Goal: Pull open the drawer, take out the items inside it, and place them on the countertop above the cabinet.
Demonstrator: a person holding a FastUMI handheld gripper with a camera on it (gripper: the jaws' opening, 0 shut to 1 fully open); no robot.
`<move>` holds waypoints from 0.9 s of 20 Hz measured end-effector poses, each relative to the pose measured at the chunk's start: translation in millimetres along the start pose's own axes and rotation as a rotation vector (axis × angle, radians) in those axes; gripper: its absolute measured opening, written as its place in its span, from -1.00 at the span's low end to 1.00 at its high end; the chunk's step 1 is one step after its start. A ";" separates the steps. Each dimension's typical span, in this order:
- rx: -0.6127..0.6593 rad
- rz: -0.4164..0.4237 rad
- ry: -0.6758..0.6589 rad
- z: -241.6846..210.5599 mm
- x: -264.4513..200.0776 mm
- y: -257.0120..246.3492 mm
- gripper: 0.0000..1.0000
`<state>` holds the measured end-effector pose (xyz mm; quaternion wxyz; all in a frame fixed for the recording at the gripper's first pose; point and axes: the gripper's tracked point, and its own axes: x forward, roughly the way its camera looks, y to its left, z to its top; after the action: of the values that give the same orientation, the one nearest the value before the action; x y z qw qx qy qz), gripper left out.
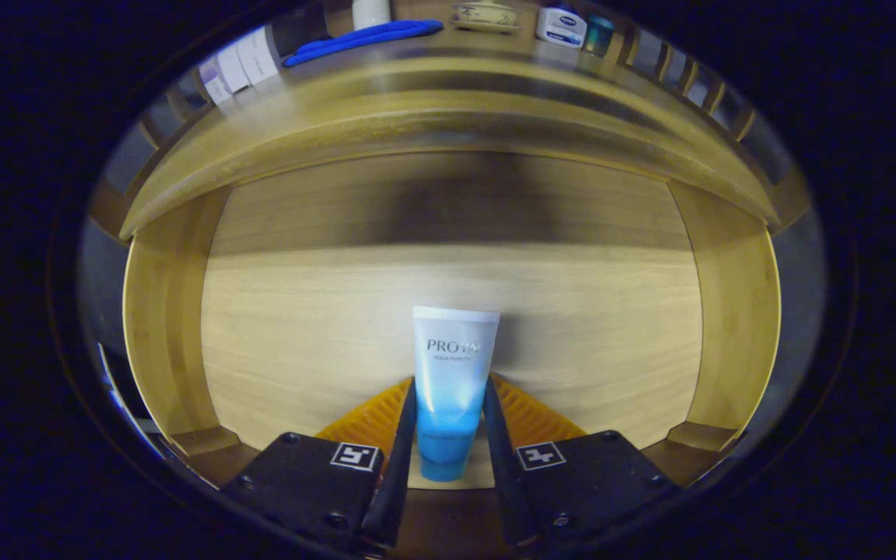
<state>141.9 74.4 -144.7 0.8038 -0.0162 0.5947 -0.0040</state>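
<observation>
Between my two fingers (409, 412), over the pulled-open drawer (448, 327), I grip the blue-and-white tube (450, 381) in my tongs (449, 416), and it seems the last item inside, with only its placing on the countertop (448, 78) left to do.

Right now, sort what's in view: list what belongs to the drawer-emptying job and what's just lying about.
Job:
- tube, gripped between the jaws of the gripper
- open drawer beneath it
- countertop, where it goes

Lying about, up on the countertop:
- blue cloth
- bowl
- small white and blue jar
- teal cup
</observation>
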 end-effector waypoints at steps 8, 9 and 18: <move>-0.009 0.073 -0.054 1.6 -63.9 1.4 0.02; -0.012 0.073 -0.070 4.9 -72.3 0.7 0.01; 0.015 0.063 -0.151 53.3 -135.5 -6.7 0.01</move>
<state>153.4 72.3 0.6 0.8461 0.0084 0.5326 0.0178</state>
